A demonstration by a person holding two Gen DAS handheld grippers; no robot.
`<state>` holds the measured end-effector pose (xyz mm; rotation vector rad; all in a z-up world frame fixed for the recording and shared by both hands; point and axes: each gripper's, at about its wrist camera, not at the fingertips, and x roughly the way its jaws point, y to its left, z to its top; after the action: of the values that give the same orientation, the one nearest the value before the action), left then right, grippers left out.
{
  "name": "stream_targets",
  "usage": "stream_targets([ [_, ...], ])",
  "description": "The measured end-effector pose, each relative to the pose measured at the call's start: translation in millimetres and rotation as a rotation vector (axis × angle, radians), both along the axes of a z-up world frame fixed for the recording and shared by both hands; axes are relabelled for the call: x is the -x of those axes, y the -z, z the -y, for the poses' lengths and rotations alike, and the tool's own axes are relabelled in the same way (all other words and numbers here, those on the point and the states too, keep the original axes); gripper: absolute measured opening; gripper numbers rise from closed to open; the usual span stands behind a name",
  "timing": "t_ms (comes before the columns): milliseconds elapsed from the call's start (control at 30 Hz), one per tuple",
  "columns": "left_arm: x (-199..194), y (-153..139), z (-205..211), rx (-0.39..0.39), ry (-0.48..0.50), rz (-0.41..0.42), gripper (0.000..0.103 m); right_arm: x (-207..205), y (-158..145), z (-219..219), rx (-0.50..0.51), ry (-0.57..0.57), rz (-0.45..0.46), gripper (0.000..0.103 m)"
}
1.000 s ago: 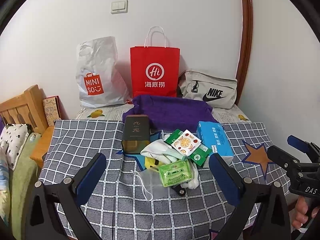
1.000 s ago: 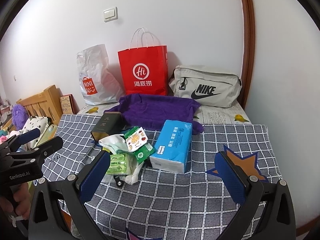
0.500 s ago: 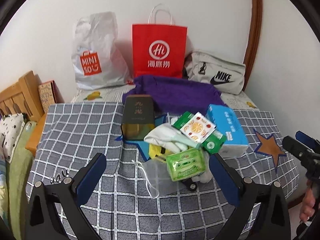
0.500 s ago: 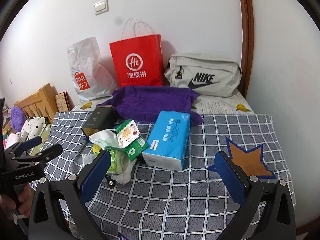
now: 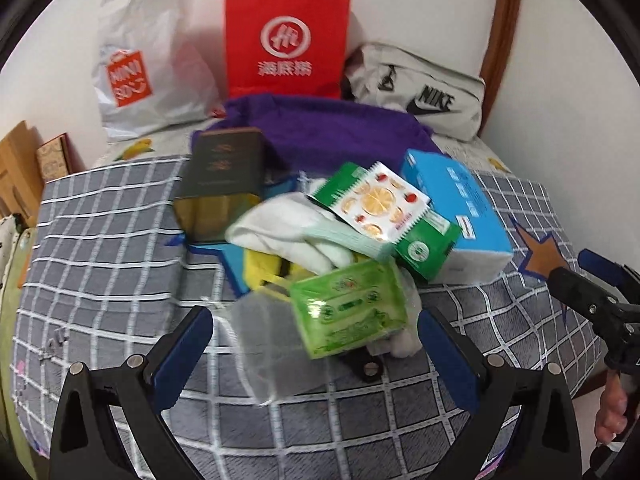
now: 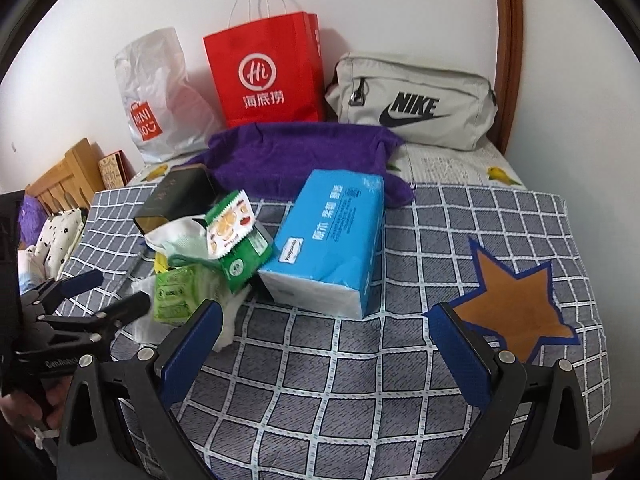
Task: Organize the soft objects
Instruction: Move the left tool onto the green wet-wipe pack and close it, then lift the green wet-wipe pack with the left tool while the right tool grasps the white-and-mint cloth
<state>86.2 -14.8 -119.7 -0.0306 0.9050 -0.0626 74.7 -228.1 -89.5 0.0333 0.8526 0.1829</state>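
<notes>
Covering the bed (image 6: 500, 216) is a grey checked blanket (image 6: 320, 400) with an orange star (image 6: 516, 304) near its right edge. Against the wall at the far edge stand a white plastic bag (image 6: 160, 96), a red paper bag (image 6: 268, 72) and a grey Nike bag (image 6: 416, 104), left to right. Just in front of them a purple towel (image 6: 296, 156) lies spread across the far middle of the bed.

Nearer, at the blanket's middle, sits the heap of soft things. A blue tissue pack (image 6: 332, 236) lies at its right side, its far end touching the towel. A dark tin box (image 5: 220, 184) lies on its side at the heap's far left. Between them a white cloth (image 5: 288, 232) is bunched up, with a green snack packet (image 5: 424, 240) and an orange-print sachet (image 5: 376, 204) resting on top and leaning against the tissue pack. A light green wipes pack (image 5: 348, 312) sits at the heap's near edge, beside a clear plastic pouch (image 5: 260, 340) and over something yellow (image 5: 260, 268).

The left gripper (image 5: 316, 344) hovers with its jaws wide apart, framing the wipes pack and holding nothing. The right gripper (image 6: 324, 332) is likewise spread and empty, above bare blanket just in front of the tissue pack.
</notes>
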Motion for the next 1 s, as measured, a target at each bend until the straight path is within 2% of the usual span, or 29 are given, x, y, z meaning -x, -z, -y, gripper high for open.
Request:
stream_targets([
  [200, -18.7, 18.5, 12.4, 0.001, 0.009, -0.034, 0.101, -7.9, 14.1, 1.5, -0.008, -0.011, -0.034, 0.102],
  [533, -43.5, 43.0, 14.1, 0.058, -0.022, -0.069, 0.101, -24.0, 34.3, 3.4, -0.018, -0.024, -0.084, 0.102],
  [567, -44.7, 44.2, 13.8, 0.052, -0.022, -0.068, 0.099, -25.2, 35.6, 4.1, -0.024, -0.022, -0.085, 0.102],
  [633, -45.4, 44.7, 15.3, 0.057, -0.001, -0.069, 0.090, -27.9, 37.9, 5.1, -0.035, -0.020, -0.096, 0.102],
  [667, -44.3, 43.5, 16.7, 0.060, 0.013, -0.066, 0.081, -28.9, 38.2, 5.2, -0.038, -0.020, -0.097, 0.102],
  [733, -41.7, 39.8, 17.2, 0.043, 0.018, -0.059, 0.077, -31.7, 37.8, 5.8, -0.042, -0.018, -0.095, 0.102],
  [800, -41.3, 35.6, 17.3, 0.026, 0.029, -0.057, 0.068, -33.2, 35.0, 4.3, -0.048, -0.023, -0.088, 0.101],
  [967, -37.5, 23.4, 12.0, 0.046, 0.036, -0.043, 0.067, -37.0, 24.5, -3.4, -0.043, -0.047, -0.068, 0.101],
  [1000, -38.3, 23.3, 11.2, 0.044, 0.032, -0.047, 0.063, -38.0, 22.6, -5.5, -0.041, -0.054, -0.067, 0.101],
])
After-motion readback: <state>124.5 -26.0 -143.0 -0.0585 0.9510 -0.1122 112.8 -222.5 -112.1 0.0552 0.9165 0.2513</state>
